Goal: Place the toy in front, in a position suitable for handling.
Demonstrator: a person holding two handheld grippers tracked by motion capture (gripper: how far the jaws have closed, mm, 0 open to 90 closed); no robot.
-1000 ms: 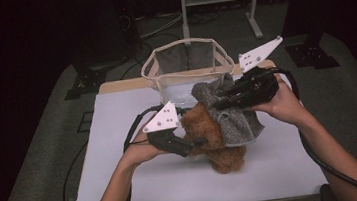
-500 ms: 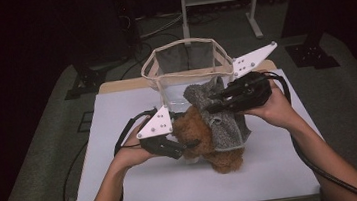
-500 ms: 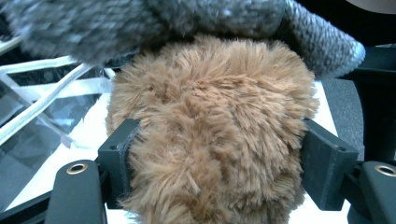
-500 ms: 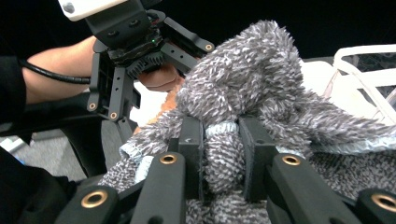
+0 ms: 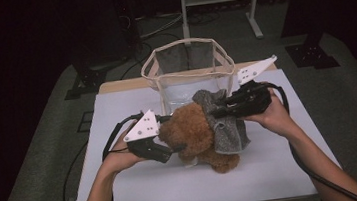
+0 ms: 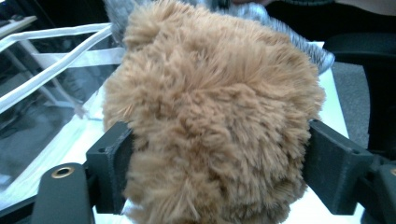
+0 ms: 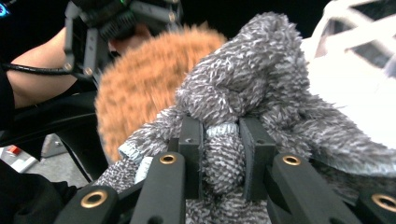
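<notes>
A brown plush toy (image 5: 198,136) lies on the white table (image 5: 140,190) a little past its middle, its fluffy head toward 9 o'clock and one stubby leg pointing to about 5 o'clock. A grey fuzzy cloth (image 5: 224,121) is draped over the toy's body on the 3 o'clock side, one flap hanging down to the tabletop and a bunched part rising toward 12 o'clock.

The left gripper (image 5: 171,149) comes in from 8 o'clock and its jaws are clamped on the toy's head; in the left gripper view the brown fur (image 6: 210,116) bulges between the two black jaws, which press into it from either side. The left hand (image 5: 122,154) wraps the gripper's body, with the grey three-cornered plate on top.

The right gripper (image 5: 218,110) reaches in from 3 o'clock, held by the right hand (image 5: 269,118). In the right gripper view its jaws stand close together, pinching a thick fold of the grey cloth (image 7: 224,154) between them, with the rest of the cloth heaped above and the brown toy (image 7: 140,79) behind at 10 o'clock.

Just beyond the toy, at 12 o'clock, a clear bag with a cream-coloured rim (image 5: 185,44) stands open on the table's far edge, close to the cloth's raised end. Black cables (image 5: 80,166) trail off the table toward 7 o'clock, onto the grey floor
</notes>
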